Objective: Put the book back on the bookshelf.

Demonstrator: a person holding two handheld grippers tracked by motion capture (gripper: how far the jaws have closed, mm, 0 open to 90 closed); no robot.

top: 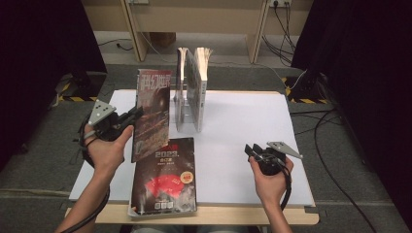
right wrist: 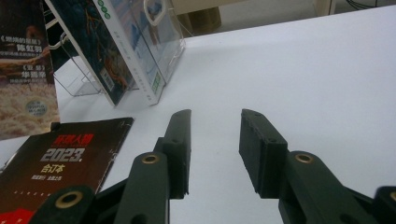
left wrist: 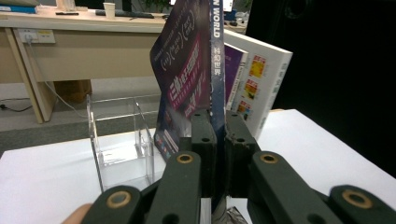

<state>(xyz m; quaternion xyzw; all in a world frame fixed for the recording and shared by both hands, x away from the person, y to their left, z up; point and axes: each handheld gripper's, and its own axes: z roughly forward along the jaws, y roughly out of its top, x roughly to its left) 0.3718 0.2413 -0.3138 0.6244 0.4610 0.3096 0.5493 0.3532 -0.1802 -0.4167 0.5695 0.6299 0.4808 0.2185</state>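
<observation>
I see the white table point(top: 243, 141) with a clear rack point(left wrist: 119, 140) at its far middle. My left gripper point(top: 127, 118) pinches a thin magazine point(top: 152, 111) upright by its spine, just left of the rack — light, floppy, glossy, so I judge the spine the best hold. My right gripper point(top: 252, 152) hangs spread and empty.

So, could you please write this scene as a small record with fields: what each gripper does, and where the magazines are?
left gripper: shut on the spine of an upright magazine, held above the table
right gripper: open, nothing between the jaws, low over the white table
flat magazine: dark cover, lying at the near table edge
clear stand: holds two books leaning upright
</observation>
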